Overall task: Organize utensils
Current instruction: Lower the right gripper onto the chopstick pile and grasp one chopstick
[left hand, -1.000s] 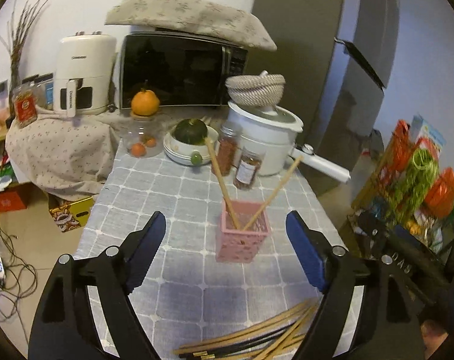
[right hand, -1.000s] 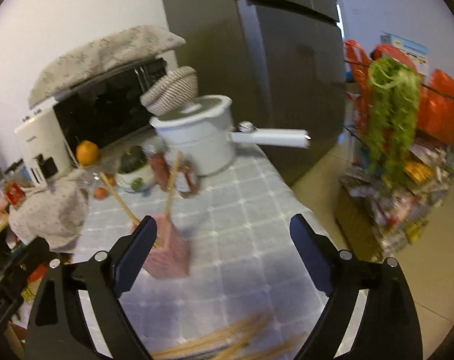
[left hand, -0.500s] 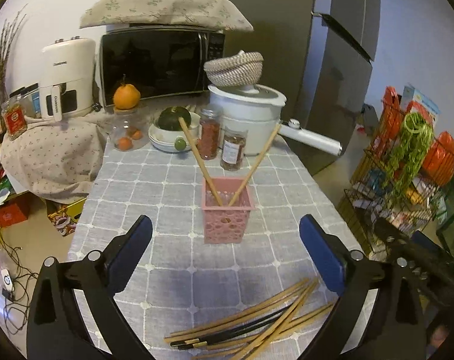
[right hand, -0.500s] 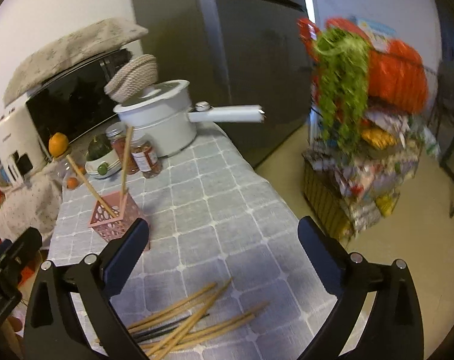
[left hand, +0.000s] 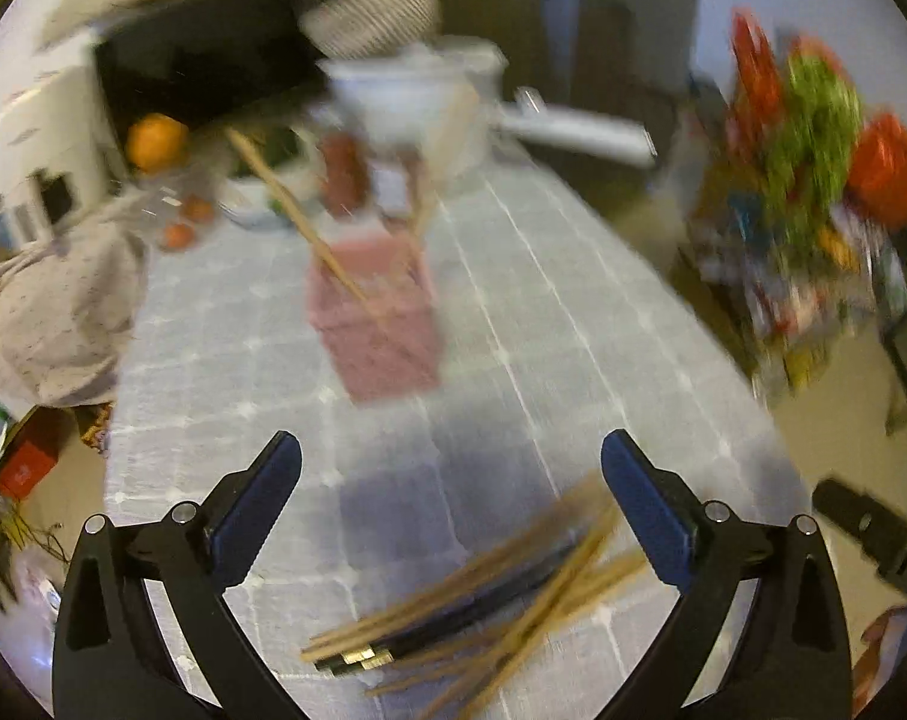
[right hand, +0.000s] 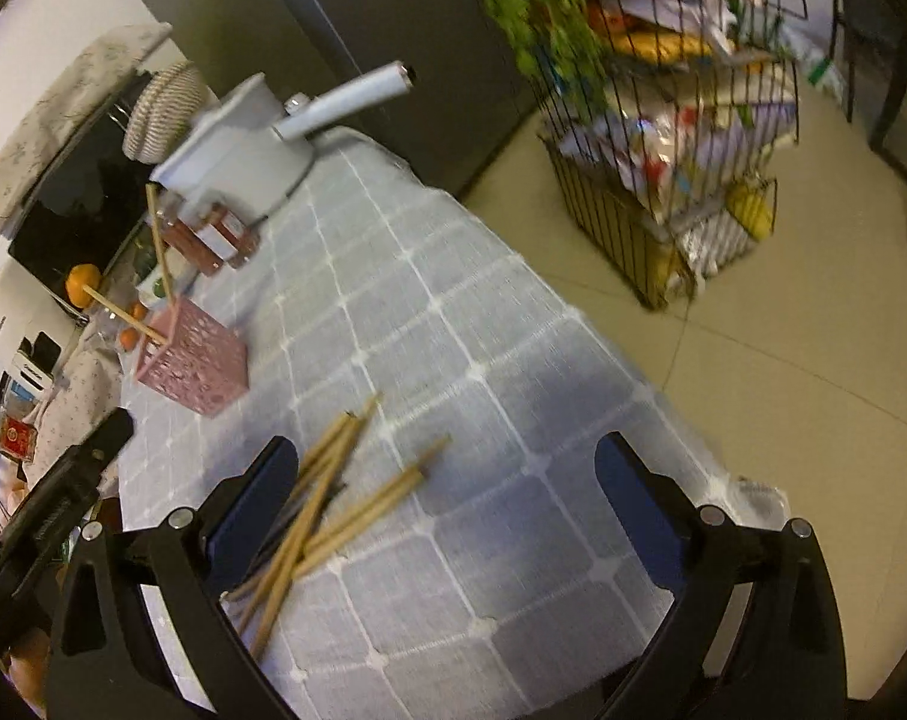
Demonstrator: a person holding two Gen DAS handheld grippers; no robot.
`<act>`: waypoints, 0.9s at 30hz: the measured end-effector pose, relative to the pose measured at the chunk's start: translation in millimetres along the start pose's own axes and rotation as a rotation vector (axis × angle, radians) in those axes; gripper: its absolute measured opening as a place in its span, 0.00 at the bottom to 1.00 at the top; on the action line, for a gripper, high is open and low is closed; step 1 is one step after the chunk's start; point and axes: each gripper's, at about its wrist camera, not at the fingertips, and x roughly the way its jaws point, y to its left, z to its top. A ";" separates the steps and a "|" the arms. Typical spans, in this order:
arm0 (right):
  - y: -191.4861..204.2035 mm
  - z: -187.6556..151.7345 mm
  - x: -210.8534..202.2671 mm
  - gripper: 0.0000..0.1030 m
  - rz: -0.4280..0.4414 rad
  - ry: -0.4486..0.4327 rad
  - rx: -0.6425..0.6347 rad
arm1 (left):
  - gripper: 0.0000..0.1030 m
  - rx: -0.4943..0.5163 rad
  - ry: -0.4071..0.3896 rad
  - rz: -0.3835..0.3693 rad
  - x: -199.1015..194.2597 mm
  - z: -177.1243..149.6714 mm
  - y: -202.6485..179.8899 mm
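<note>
left gripper [left hand: 450, 468]: fingers wide apart, nothing held
right gripper [right hand: 444, 468]: same, spread over loose wooden chopsticks [right hand: 327, 498]
pink perforated plastic holder [right hand: 192, 357]: two sticks, I think (blurry)

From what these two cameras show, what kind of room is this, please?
Most likely a home kitchen or dining corner. A white pot with a long handle and a microwave stand at the far end of the checked tablecloth, beside a tall grey refrigerator, and loose chopsticks lie near a pink holder.
</note>
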 end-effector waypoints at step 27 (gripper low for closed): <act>-54.3 4.1 22.6 0.94 0.059 0.166 0.197 | 0.42 0.222 0.367 -0.158 98.6 0.3 -85.0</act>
